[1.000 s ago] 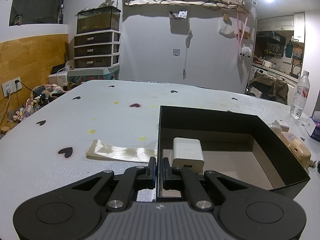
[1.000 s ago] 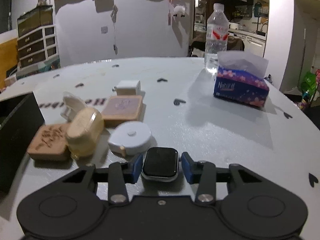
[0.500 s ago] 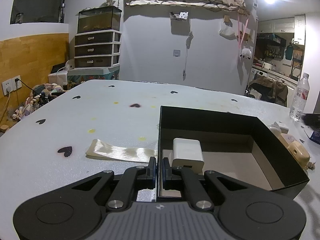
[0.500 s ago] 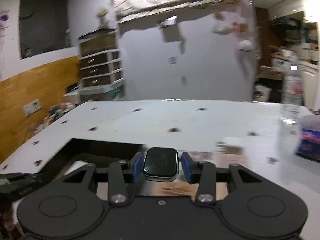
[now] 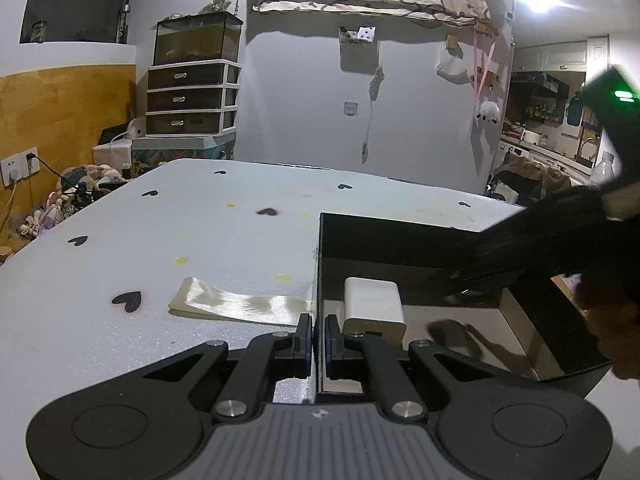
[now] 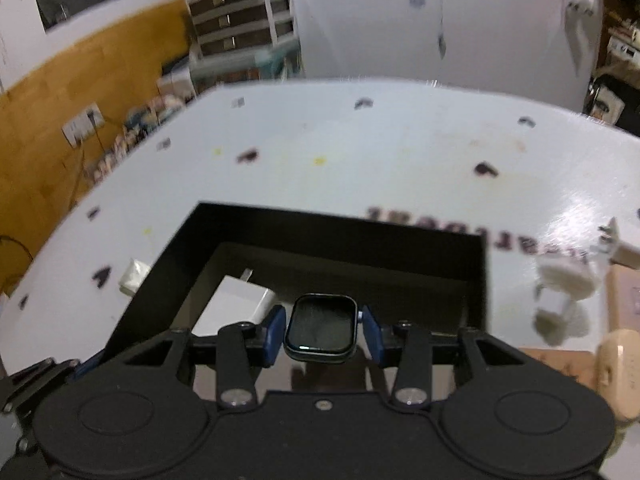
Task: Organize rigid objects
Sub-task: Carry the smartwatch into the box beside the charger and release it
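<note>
A black open box (image 5: 400, 240) sits on the white table, with a white charger (image 5: 374, 310) on its floor. My left gripper (image 5: 319, 338) is shut on the box's near left wall. My right gripper (image 6: 322, 330) is shut on a dark smartwatch face (image 6: 321, 330) and holds it over the inside of the box (image 6: 476, 280), above the floor beside the charger (image 6: 234, 308). In the left wrist view the right gripper shows as a dark blurred shape (image 5: 560, 240) over the box's right side.
A cream ribbon (image 5: 240, 304) lies left of the box. Right of the box lie a white plug adapter (image 6: 568, 276), a beige case (image 6: 618, 364) and a tan square block (image 6: 624, 296). A water bottle (image 5: 600, 168) stands far right.
My right gripper has carried the smartwatch from the table's right side leftward and tilted down over the box. It now enters the left wrist view. The left gripper has not moved.
</note>
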`<state>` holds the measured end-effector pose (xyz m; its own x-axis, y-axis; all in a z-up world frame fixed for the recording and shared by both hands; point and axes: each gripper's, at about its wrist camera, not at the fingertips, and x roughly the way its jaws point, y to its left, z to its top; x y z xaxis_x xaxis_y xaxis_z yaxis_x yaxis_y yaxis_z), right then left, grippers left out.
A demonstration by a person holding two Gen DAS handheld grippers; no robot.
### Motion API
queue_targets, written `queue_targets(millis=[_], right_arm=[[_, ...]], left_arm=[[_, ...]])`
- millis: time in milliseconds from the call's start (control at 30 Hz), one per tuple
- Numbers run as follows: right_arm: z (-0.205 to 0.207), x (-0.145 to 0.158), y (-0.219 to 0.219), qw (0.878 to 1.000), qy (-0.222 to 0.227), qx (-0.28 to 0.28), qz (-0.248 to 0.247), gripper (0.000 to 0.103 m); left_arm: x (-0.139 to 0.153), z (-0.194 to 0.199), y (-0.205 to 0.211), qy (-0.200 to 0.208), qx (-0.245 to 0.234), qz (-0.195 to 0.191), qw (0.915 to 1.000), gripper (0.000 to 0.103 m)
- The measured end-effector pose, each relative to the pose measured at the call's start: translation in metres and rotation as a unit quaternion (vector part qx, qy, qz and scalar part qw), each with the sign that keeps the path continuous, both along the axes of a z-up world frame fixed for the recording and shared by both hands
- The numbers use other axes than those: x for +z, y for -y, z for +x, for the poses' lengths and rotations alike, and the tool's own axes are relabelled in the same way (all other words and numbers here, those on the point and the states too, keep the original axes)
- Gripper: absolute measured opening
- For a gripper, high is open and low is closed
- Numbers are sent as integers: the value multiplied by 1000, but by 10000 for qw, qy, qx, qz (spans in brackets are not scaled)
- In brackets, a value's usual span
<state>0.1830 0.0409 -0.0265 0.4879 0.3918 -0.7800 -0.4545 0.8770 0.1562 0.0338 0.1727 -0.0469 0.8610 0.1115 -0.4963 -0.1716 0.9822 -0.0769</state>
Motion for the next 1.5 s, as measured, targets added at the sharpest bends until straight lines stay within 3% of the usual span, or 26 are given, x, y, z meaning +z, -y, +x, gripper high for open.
queue_targets(millis=[133,400,567,800,1200,1367,1500], right_arm=[[10,-9,-15,9995,-235,-36,-185,43],[6,-8,-25,9999,-169,-19,-19,45],[4,2,-16,9999,-25,-17,115,60],[-7,10,7,9997,32,-40,233,63],[-55,31,41,9959,764,46,484,82],[-70,37,52,9927,1054,-61,585,100],[-80,38,58,9905,1248,-94,561,101]], left_arm=[[-1,-1,-1,15,-7,-23,10000,6],[-2,-1,-4,28,-37,-53,10000,6],[-2,-1,-4,27,-32,-58,10000,6],[-2,0,-4,19,-23,-41,10000,6],[-2,-1,-5,13,-14,-34,10000,6],[-2,-2,-5,9,-3,-23,10000,6],[-2,-2,-5,11,-2,-26,10000,6]])
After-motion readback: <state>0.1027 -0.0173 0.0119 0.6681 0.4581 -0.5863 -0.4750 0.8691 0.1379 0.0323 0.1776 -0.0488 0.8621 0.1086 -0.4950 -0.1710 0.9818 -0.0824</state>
